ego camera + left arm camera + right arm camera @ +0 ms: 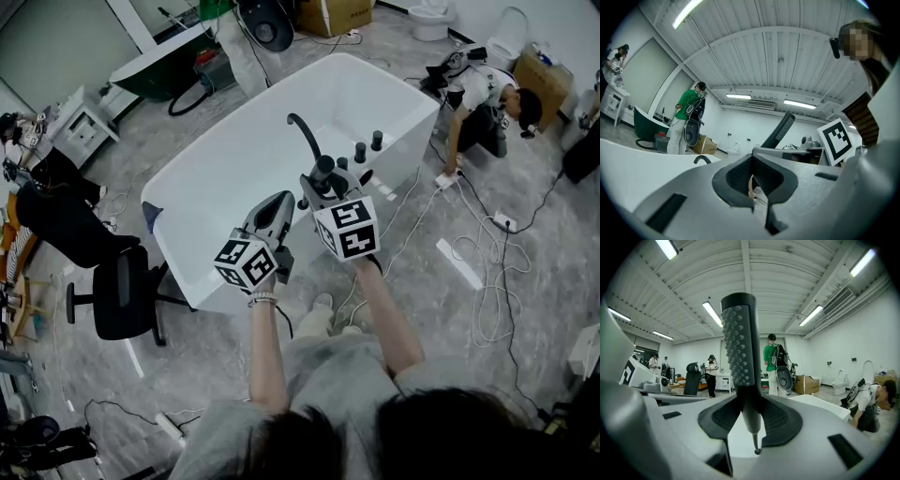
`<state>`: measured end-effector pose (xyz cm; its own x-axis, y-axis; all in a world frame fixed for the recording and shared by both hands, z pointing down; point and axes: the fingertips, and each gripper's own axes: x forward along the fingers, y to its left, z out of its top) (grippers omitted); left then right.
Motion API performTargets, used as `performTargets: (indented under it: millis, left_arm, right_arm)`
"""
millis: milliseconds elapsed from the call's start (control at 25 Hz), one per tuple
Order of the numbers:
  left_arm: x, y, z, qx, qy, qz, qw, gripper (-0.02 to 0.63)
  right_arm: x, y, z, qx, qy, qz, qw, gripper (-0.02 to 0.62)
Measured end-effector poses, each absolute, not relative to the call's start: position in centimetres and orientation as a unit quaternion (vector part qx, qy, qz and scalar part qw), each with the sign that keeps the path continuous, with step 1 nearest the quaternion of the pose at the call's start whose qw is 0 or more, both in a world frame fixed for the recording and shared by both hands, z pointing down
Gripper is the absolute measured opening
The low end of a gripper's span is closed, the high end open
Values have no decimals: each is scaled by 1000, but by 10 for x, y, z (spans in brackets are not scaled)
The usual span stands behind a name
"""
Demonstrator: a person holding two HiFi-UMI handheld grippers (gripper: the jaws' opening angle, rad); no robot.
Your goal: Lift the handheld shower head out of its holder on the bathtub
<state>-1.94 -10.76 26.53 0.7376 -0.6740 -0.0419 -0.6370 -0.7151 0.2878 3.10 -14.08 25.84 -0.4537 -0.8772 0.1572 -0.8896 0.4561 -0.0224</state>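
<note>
The black handheld shower head (740, 362), with rubber nubs down its face, stands upright between the pads of my right gripper (749, 418), which is shut on its narrow handle. From the head view the right gripper (319, 183) holds the shower head (323, 169) in the air above the near rim of the white bathtub (234, 159), close to the curved black spout (305, 131) and black knobs (360, 150). My left gripper (281, 199) hangs just left of it, jaws together with nothing in them. The left gripper view shows the shower head (780, 131) tilted at the right.
A black office chair (117, 291) stands left of the tub. A person crouches on the floor (487, 103) at the tub's far right, among loose cables (487, 281). A person in green (772, 364) stands beyond the tub. A dark green tub (164, 66) sits at the back left.
</note>
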Motion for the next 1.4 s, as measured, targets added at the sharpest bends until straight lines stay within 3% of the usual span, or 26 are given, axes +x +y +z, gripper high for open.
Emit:
performTargets:
  millis: [1400]
  left_arm:
    - [-28, -73, 246, 924, -358, -85, 103, 5]
  right_arm:
    - [20, -103, 236, 521, -852, 29, 46, 133]
